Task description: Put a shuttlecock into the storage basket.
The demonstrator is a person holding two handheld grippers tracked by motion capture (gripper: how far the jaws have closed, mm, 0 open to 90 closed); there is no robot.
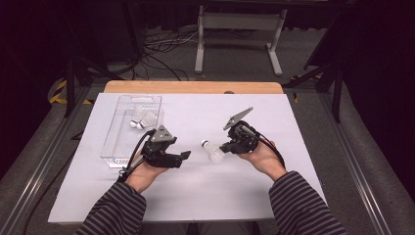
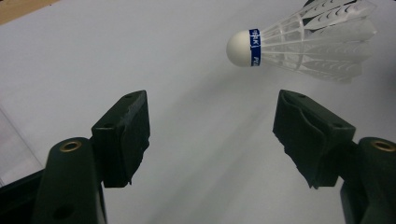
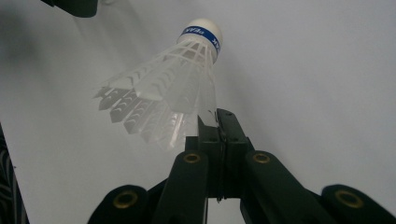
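A white shuttlecock (image 1: 212,151) with a blue band round its cork is held above the white table sheet. My right gripper (image 1: 226,148) is shut on the rim of its feather skirt. In the right gripper view the jaws pinch one edge of the skirt, and the shuttlecock (image 3: 180,74) points its cork away from the camera. My left gripper (image 1: 186,155) stands open to the left of it, nothing between its fingers. Its own view shows the shuttlecock (image 2: 299,42) ahead at the upper right, cork to the left.
A clear plastic tray (image 1: 117,139) lies at the left of the white sheet (image 1: 205,196), with two more shuttlecocks (image 1: 142,119) in its far end. The wooden table edge (image 1: 193,87) runs along the back. Beyond it stand a white frame and cables on the floor.
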